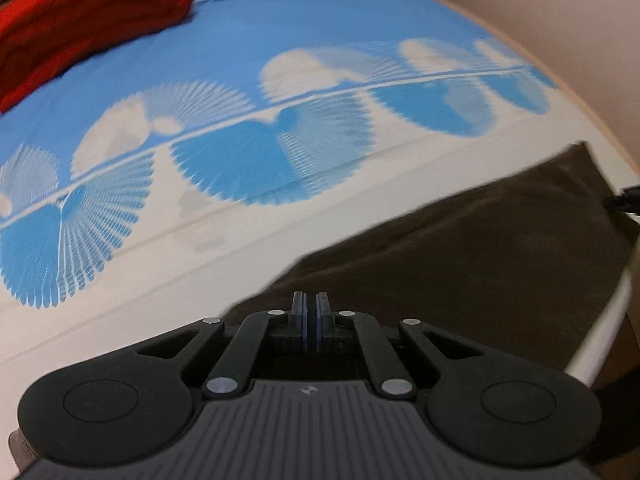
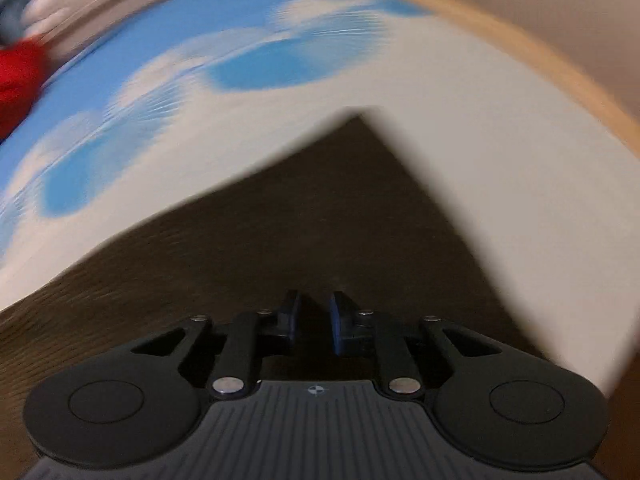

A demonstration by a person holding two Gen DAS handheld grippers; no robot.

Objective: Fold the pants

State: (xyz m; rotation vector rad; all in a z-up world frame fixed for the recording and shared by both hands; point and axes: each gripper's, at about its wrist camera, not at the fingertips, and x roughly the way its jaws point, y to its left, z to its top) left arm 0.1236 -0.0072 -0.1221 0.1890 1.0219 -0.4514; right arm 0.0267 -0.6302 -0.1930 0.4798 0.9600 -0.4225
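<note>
The dark brown pants [image 1: 480, 248] lie flat on a white and blue patterned cloth [image 1: 280, 32], with one corner pointing to the far right. My left gripper [image 1: 310, 300] hovers over their near left edge, pads pressed together with nothing visible between them. In the blurred right wrist view the pants [image 2: 300, 220] fill the lower middle and come to a pointed corner ahead. My right gripper [image 2: 316, 298] is above that fabric, with a narrow gap between its blue pads and no cloth caught in it.
A red folded garment [image 1: 80, 20] lies at the far left of the cloth and shows as a red blur [image 2: 20, 76] in the right wrist view. The table's wooden rim [image 2: 540, 60] curves along the far right. A small black object [image 1: 626, 200] pokes in beside the pants.
</note>
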